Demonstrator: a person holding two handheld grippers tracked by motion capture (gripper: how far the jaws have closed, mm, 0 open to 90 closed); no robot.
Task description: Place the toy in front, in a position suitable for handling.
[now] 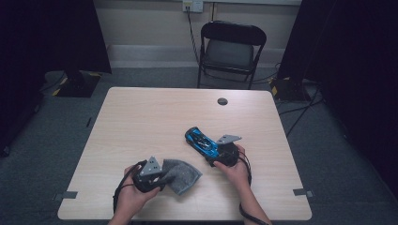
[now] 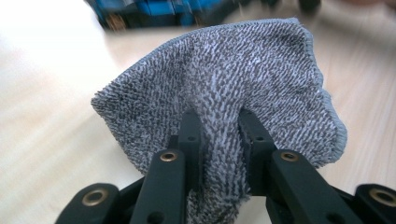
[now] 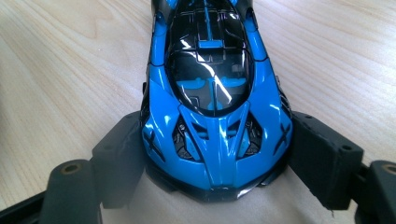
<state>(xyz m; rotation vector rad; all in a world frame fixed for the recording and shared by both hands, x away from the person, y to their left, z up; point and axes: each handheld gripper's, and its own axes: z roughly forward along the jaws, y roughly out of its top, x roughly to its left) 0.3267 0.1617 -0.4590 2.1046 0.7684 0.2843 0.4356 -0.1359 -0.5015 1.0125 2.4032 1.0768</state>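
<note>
Black jaws of the left gripper (image 2: 218, 122) pinch a fold of the grey cloth (image 2: 233, 79), closed tight on it; the cloth fans out beyond them above the table (image 2: 42, 93); from above, the left gripper (image 1: 162, 177) sits near the table's front edge with the cloth (image 1: 184, 175) spreading to its right; the right gripper (image 3: 215, 154) stands wide, its pads pressed against both flanks of the blue car (image 3: 212, 93) at one end; the car (image 1: 201, 142) rests on the table (image 1: 155, 117), just right of centre, near the cloth but apart from it.
</note>
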